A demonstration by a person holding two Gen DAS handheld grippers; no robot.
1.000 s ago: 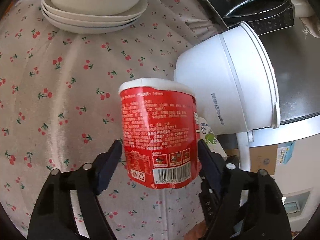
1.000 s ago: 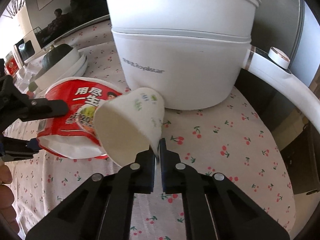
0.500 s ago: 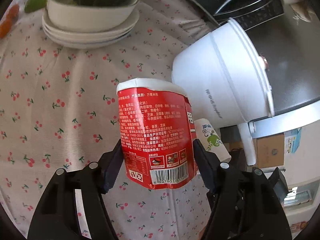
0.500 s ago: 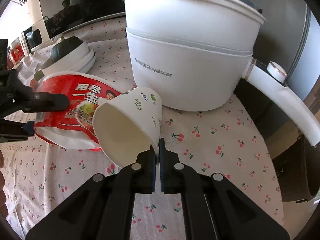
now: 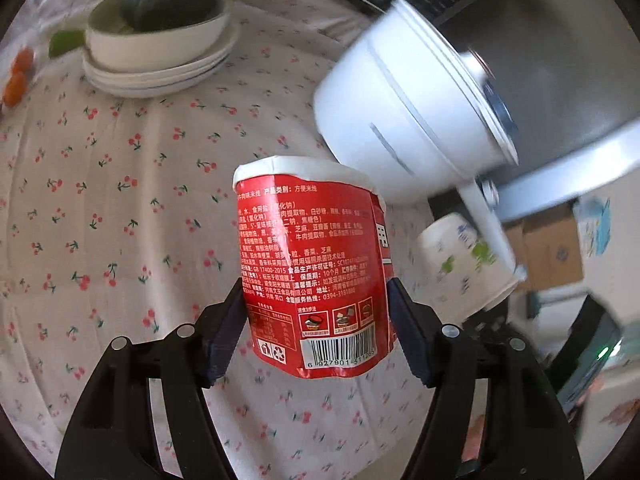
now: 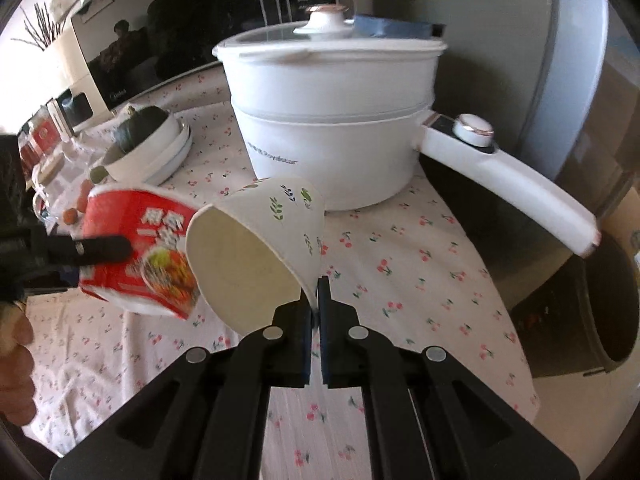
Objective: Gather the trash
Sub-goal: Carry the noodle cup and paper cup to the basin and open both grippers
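I have a piece of trash in each hand, both lifted clear of the cherry-print tablecloth (image 5: 120,184). My left gripper (image 5: 316,320) is clamped across the red noodle cup (image 5: 312,272), one pad on each side of its lower body, barcode end toward me and white rim pointing away. My right gripper (image 6: 315,312) has its jaws pressed nearly together on the rim wall of the paper cup (image 6: 256,248), which lies tilted with its open mouth toward the camera and its leaf-printed side up. In the right view the noodle cup sits just left of the paper cup, the two close together or perhaps touching; I cannot tell which.

Far beyond them stands the white electric pot (image 6: 332,120) with its long handle reaching to the right, and to the far left a bowl (image 5: 156,36) on stacked plates, holding a dark green squash.

So I judge the picking up is done for these two and the carrying is in hand. To the right, past the table edge, a dark bin (image 6: 600,304) seems to stand low; that looks the likely place. The next move calls for swinging both cups rightward over it, passing clear of the pot handle, and then opening the jaws. The paper cup is pinched by a thin wall only, so I should move it gently.
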